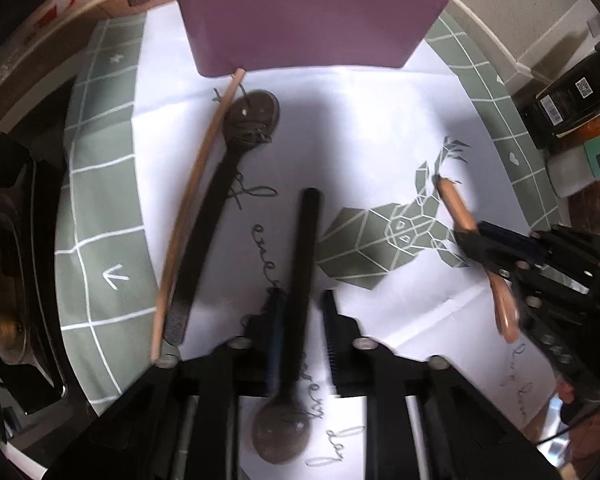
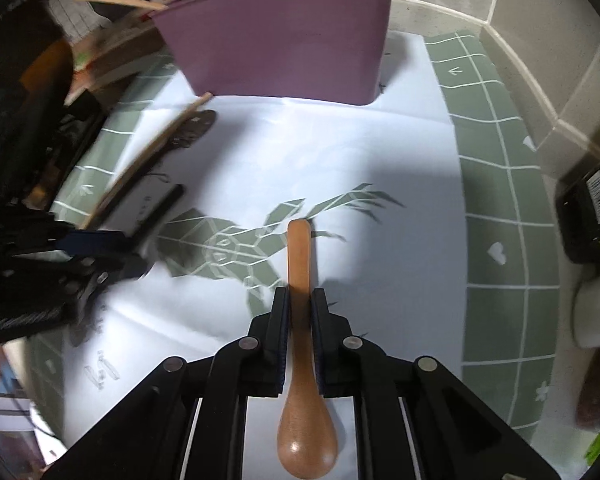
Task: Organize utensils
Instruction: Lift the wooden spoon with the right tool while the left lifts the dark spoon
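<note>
Nearest the lens, the brown wooden spoon (image 2: 305,364) sat clamped by its handle in the right gripper (image 2: 300,300), jaws shut tight on the neck, bowl hanging back toward the camera and the handle tip aimed ahead at the purple utensil holder (image 2: 284,52). Over on the other side, the left gripper (image 1: 302,300) had a dark spoon (image 1: 300,280) between its jaws; one pad looked pressed to the handle while a sliver of daylight showed at the other, so that read as a grip only just made. Both tools pointed steeply down at the tabletop (image 2: 380,152), wrists roughly square to it, each spoon lying along the jaw line. To do this well, I'd have judged, each spoon needed lifting clear of the printed cloth (image 1: 380,128), tipping handle-up, then lowering over the holder's rim without clipping it. The left grip wanted checking first, since a loose hold could let the spoon swing. A second dark spoon (image 1: 228,168) and a pale chopstick (image 1: 196,208) lay side by side, touching, near the holder's base, yet to be collected.
</note>
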